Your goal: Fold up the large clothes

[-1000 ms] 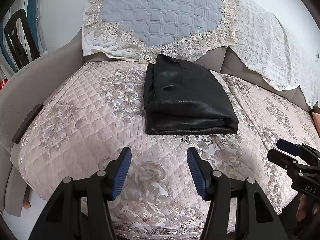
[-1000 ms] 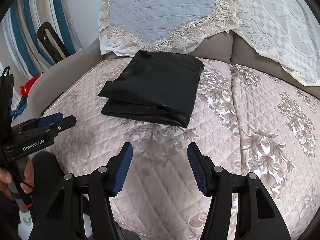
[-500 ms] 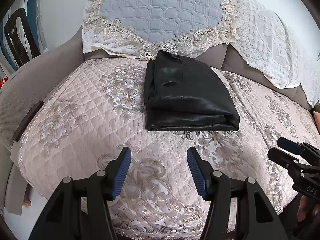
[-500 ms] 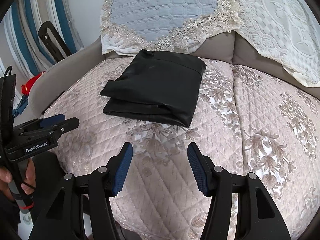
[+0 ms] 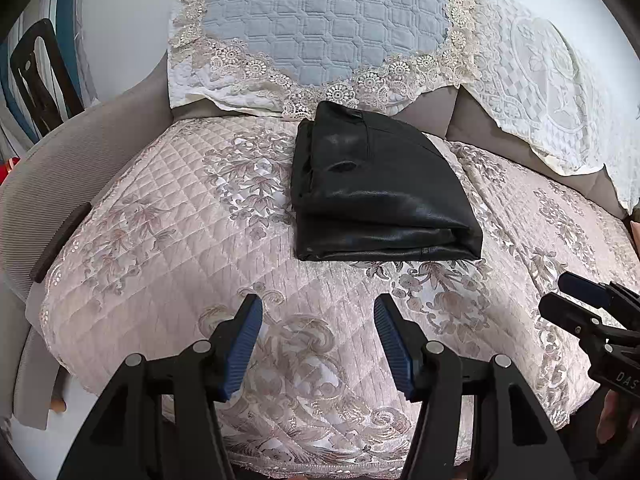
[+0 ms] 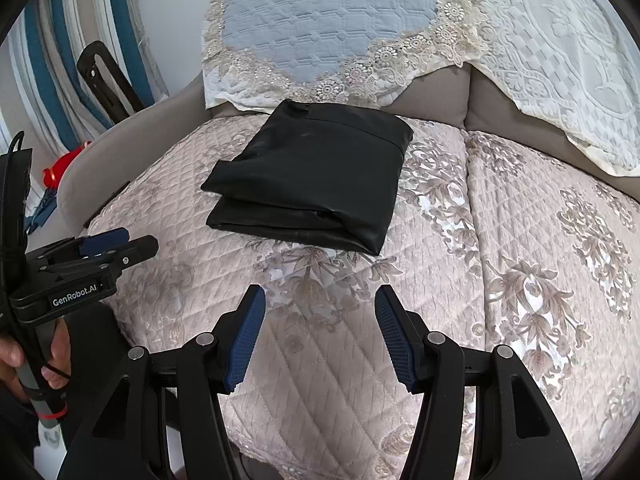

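A black shiny garment [image 5: 376,196] lies folded in a thick rectangle on the pink quilted sofa seat [image 5: 160,232], near the backrest; it also shows in the right wrist view [image 6: 316,176]. My left gripper [image 5: 318,344] is open and empty, held above the seat's front part, well short of the garment. My right gripper [image 6: 320,334] is open and empty, also in front of the garment. Each gripper appears in the other's view: the right one [image 5: 576,300] at the right edge, the left one [image 6: 116,246] at the left.
A blue quilted lace-edged cover [image 5: 320,28] and a white lace cover [image 5: 540,72] drape the backrest. The grey armrest [image 5: 60,168] curves along the left. A black chair back [image 6: 108,80] and a red object [image 6: 60,164] stand beyond the armrest.
Both grippers have drifted slightly, so the seat and garment sit a little lower in both views. The garment has not moved. Both jaws stay open.
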Tool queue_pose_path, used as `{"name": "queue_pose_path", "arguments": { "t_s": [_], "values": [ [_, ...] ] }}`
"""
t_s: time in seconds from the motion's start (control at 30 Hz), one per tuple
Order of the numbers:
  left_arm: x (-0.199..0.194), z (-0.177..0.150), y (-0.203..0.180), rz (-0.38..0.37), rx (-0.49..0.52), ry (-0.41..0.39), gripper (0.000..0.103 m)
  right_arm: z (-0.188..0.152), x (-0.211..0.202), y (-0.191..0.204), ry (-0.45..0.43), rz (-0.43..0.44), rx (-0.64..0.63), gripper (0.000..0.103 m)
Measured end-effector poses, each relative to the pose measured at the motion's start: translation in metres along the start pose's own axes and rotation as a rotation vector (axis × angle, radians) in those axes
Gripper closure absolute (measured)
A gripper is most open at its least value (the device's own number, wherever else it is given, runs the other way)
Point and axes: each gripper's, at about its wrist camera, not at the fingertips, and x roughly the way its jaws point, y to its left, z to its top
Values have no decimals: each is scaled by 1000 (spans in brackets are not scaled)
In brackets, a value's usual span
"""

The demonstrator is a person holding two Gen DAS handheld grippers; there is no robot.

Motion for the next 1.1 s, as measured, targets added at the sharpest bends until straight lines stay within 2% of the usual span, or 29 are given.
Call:
{"name": "queue_pose_path", "arguments": {
  "t_s": [1.1],
  "values": [
    [-1,-3,3,15,5,-9,43,0,0,3,3,5,-20,45]
  ]
}}
